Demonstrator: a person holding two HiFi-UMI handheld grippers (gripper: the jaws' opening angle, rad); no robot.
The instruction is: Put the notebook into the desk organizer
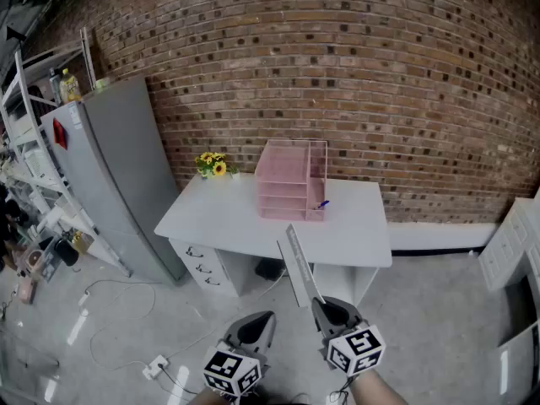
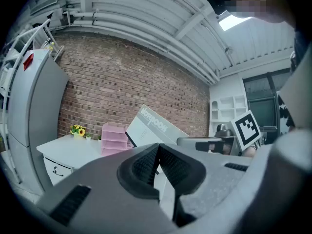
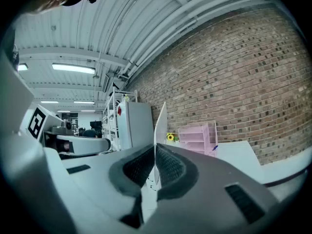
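A pink organizer (image 1: 291, 184) stands on the white worktop (image 1: 219, 218) near sunflowers (image 1: 213, 164), with a grey fridge (image 1: 110, 175) to the left and a brick wall (image 1: 380, 74) behind. The notebook (image 1: 299, 268) is clamped edge-on in the closed right fingers (image 3: 170, 167), in the air short of the worktop and well apart from the organizer. The left fingers (image 2: 144, 167) are pressed together, empty.
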